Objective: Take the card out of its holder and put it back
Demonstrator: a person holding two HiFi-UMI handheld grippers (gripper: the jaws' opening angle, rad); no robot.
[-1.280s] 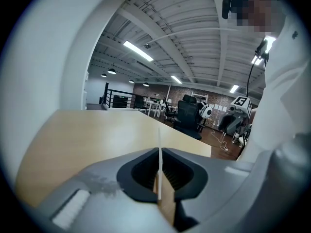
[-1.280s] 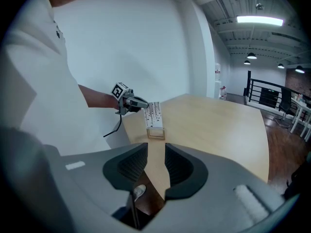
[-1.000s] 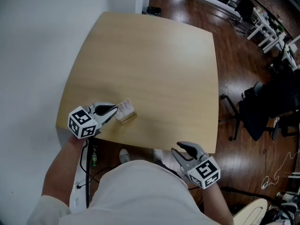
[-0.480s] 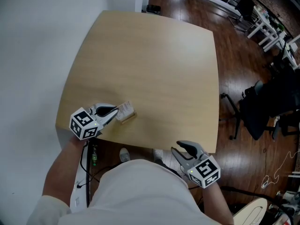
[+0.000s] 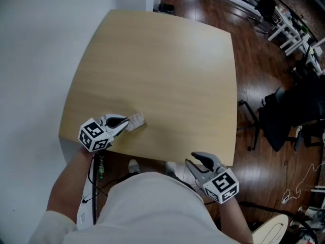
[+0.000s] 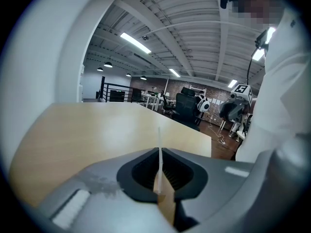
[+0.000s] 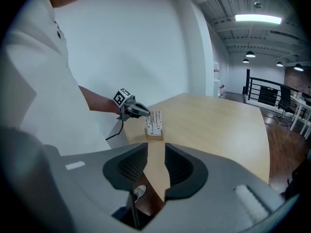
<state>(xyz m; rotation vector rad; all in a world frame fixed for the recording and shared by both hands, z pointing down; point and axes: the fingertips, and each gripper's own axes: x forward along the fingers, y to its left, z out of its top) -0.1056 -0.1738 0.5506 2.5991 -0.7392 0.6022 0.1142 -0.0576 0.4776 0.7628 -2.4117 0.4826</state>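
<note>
A white card (image 7: pixel 154 122) stands upright in a small wooden holder (image 7: pixel 155 134) near the table's front left edge. My left gripper (image 5: pixel 124 122) reaches it from the left and is shut on the card's edge. In the left gripper view the card (image 6: pixel 159 149) shows edge-on, pinched between the dark pads (image 6: pixel 181 174). The right gripper view shows that left gripper (image 7: pixel 145 113) touching the card. My right gripper (image 5: pixel 192 162) hangs off the table's front right edge, open, with nothing between its jaws (image 7: pixel 155 166).
The light wooden table (image 5: pixel 167 75) has a white wall along its left side. Dark wood floor lies to the right, with a black office chair (image 5: pixel 284 118) and white desks (image 5: pixel 292 32) beyond. A black cable (image 5: pixel 94 182) hangs below the left gripper.
The left gripper has shifted slightly to the right toward the holder, still shut on the card. The right gripper has not moved.
</note>
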